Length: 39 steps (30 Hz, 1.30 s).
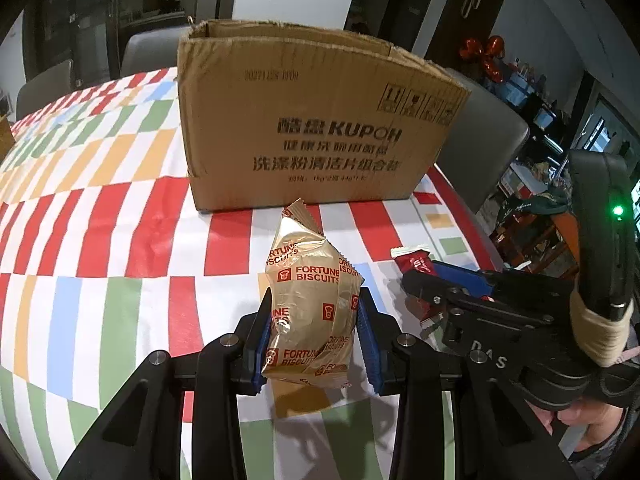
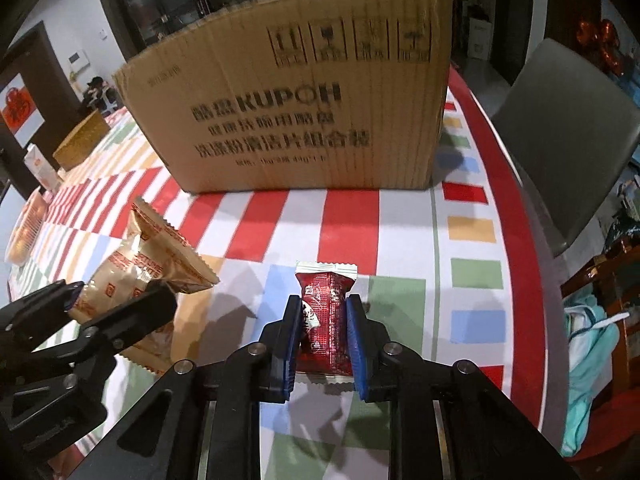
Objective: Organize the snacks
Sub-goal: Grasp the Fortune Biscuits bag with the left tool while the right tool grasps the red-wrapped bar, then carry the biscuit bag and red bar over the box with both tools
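Observation:
A gold Fortune Biscuits packet (image 1: 310, 304) stands between the blue pads of my left gripper (image 1: 316, 316), which is shut on it just above the tablecloth. The same packet (image 2: 144, 272) shows at the left of the right wrist view, held by the left gripper (image 2: 120, 294). My right gripper (image 2: 325, 316) is shut on a small red snack packet (image 2: 326, 320), whose sides are pinched in by the pads. In the left wrist view that red packet (image 1: 416, 262) pokes out past the right gripper (image 1: 420, 294). An open cardboard box (image 1: 316, 120) stands behind both.
The table (image 1: 100, 240) wears a checked cloth in red, green, orange and blue. Grey chairs (image 2: 568, 140) stand at its far and right edges. A gold box (image 2: 82, 140) and other packets (image 2: 26, 228) lie at the far left. A hand (image 1: 576, 412) holds the right gripper.

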{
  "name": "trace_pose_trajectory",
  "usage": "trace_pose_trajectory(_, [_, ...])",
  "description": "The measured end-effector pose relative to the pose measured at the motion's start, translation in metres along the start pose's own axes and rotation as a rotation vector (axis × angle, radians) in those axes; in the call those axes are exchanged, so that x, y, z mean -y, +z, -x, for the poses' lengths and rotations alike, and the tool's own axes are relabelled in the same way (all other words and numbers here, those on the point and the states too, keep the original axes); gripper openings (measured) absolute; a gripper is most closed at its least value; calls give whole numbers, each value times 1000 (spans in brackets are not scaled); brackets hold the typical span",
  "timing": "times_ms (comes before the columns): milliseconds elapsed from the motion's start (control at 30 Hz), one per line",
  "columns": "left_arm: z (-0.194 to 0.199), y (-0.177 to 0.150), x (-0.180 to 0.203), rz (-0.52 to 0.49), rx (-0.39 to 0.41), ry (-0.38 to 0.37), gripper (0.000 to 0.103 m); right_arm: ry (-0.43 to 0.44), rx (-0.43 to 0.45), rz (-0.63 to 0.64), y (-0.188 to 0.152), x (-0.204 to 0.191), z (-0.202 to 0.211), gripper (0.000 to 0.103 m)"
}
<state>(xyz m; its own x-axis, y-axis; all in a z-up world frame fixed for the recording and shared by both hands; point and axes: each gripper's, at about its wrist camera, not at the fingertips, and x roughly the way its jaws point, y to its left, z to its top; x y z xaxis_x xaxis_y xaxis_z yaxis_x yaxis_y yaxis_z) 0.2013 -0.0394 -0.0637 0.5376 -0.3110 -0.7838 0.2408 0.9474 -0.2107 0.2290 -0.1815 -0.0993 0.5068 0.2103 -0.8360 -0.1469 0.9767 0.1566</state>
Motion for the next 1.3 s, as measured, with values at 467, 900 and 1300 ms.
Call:
trace_pose_trajectory(467, [49, 28, 4, 12, 121, -10, 37, 42, 201, 20, 30, -10, 66, 23])
trace_pose_trajectory(900, [94, 80, 14, -36, 282, 37, 37, 87, 403, 29, 73, -21, 122, 23])
trace_pose_trajectory(1300, [96, 136, 10, -44, 350, 45, 37, 90, 496, 23, 121, -23, 136, 23])
